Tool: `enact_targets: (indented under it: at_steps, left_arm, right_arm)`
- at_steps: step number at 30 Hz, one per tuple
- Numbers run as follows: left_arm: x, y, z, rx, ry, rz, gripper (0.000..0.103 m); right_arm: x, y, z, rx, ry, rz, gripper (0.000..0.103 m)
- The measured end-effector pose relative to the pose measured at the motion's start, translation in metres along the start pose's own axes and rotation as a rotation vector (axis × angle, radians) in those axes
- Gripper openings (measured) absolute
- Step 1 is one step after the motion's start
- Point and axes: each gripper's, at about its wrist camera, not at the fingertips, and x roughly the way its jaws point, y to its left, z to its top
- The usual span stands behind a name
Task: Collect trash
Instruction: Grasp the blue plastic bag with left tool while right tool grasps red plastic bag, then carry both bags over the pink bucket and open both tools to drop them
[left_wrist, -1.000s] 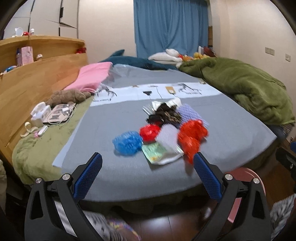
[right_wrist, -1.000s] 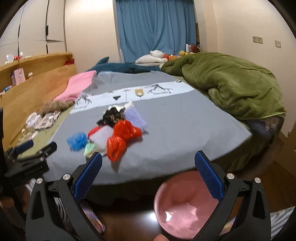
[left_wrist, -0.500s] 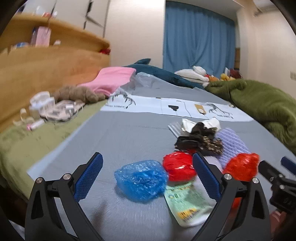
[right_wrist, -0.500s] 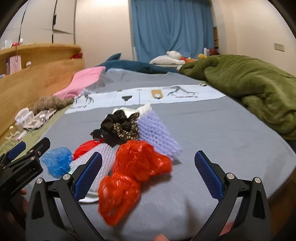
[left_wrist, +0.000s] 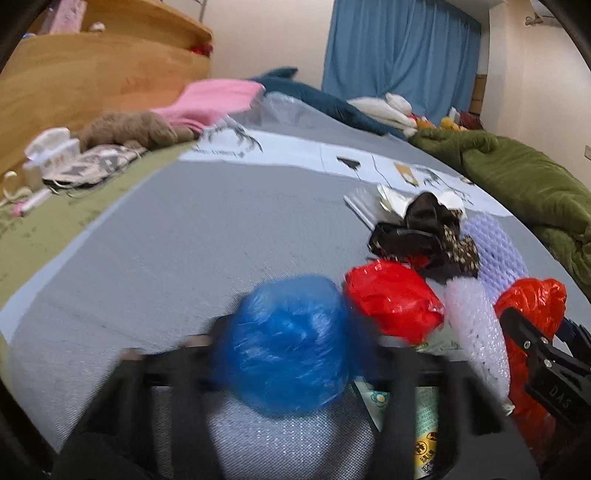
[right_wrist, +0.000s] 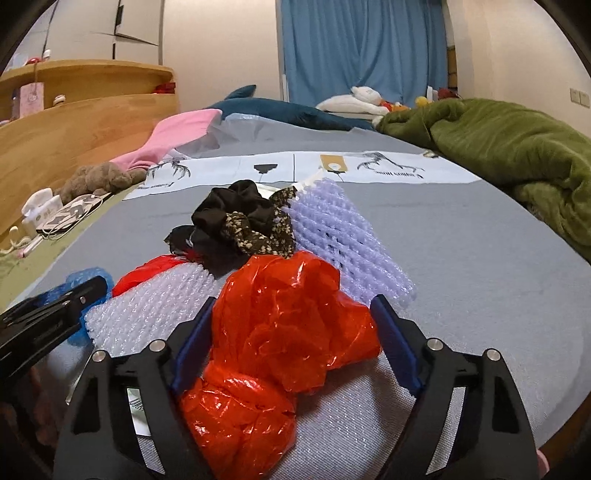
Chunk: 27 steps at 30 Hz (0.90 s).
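Both grippers closing — left gripper (left_wrist: 288, 350) around blue bag (left_wrist: 284, 343).

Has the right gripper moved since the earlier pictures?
Yes. The right gripper came forward over the bed, away from the floor. Its jaws have just been closing around the red plastic bag.

Crumpled blue bag (left_wrist: 288, 343) and red bags (right_wrist: 280, 354) lie on bed.
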Motion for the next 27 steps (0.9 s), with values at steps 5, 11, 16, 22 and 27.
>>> enact_targets:
  at_steps: [5,11,16,22,27]
  left_arm:
    - [-0.011,0.009,0.005,-0.034,-0.027,-0.016,0.006]
    - [-0.022,0.009,0.013,-0.042,-0.051,-0.012,0.004]
    - [-0.042,0.009,0.024,-0.053,-0.087,-0.029,0.004]
    - [-0.068,0.005,0.035,-0.036,-0.105,-0.038,0.004]
    - [-0.099,-0.004,0.044,-0.006,-0.149,-0.052,0.004]
  right_arm:
    - [-0.004,-0.001,0.002,-0.004,-0.009,0.035,0.063]
    - [-0.022,0.001,0.012,-0.006,-0.047,0.061,0.061]
    - [-0.045,0.001,0.029,-0.008,-0.097,0.079,0.061]
    - [-0.078,-0.004,0.055,0.006,-0.157,0.081,0.061]
    - [-0.114,-0.007,0.064,-0.015,-0.19,0.084,0.061]
